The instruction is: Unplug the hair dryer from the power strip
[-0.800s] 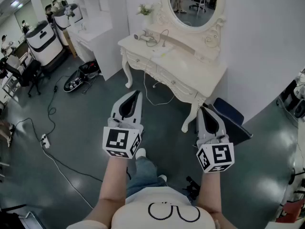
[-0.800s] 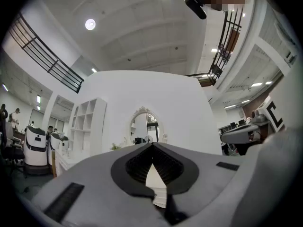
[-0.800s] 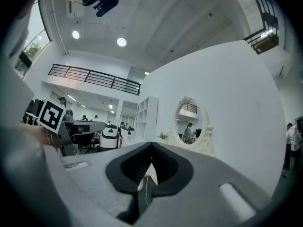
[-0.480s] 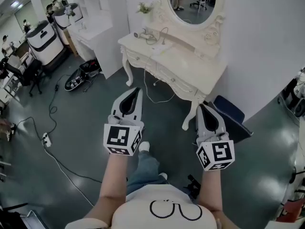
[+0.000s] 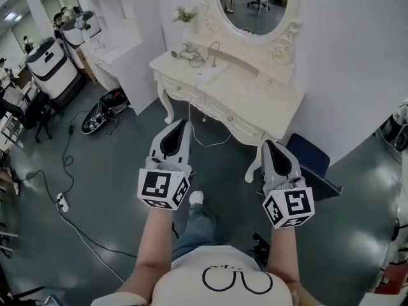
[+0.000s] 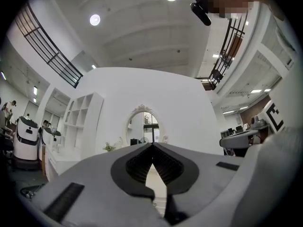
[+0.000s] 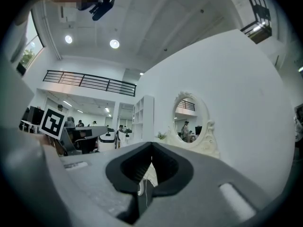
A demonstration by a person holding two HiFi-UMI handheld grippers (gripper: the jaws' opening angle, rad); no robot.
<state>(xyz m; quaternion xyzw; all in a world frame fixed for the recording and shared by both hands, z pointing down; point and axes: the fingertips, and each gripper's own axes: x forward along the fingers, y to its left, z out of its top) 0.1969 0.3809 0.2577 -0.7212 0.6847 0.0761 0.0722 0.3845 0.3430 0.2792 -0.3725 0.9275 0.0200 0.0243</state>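
Observation:
A white hair dryer (image 5: 186, 52) lies at the left end of a white dressing table (image 5: 255, 97) under an oval mirror (image 5: 254, 2). Its cord loops over the tabletop, and a thin cable (image 5: 205, 129) hangs from the table's front towards the floor. I cannot make out a power strip on the table. My left gripper (image 5: 180, 125) and right gripper (image 5: 270, 146) are held side by side in the air, well short of the table. Both are shut with nothing between their jaws. The left gripper (image 6: 152, 146) and the right gripper (image 7: 151, 145) each point towards the mirror (image 6: 144, 126) (image 7: 185, 119).
A white shelf unit (image 5: 121, 24) stands left of the table. White machines (image 5: 48, 59) and seated people are further left. A black open case (image 5: 102, 110) and a floor cable with a white socket block (image 5: 62, 201) lie on the grey floor. A dark blue box (image 5: 307, 161) leans by the wall.
The dressing table has come nearer and shifted slightly left in the head view as the person steps forward. Both grippers keep their shut pose in front of the body.

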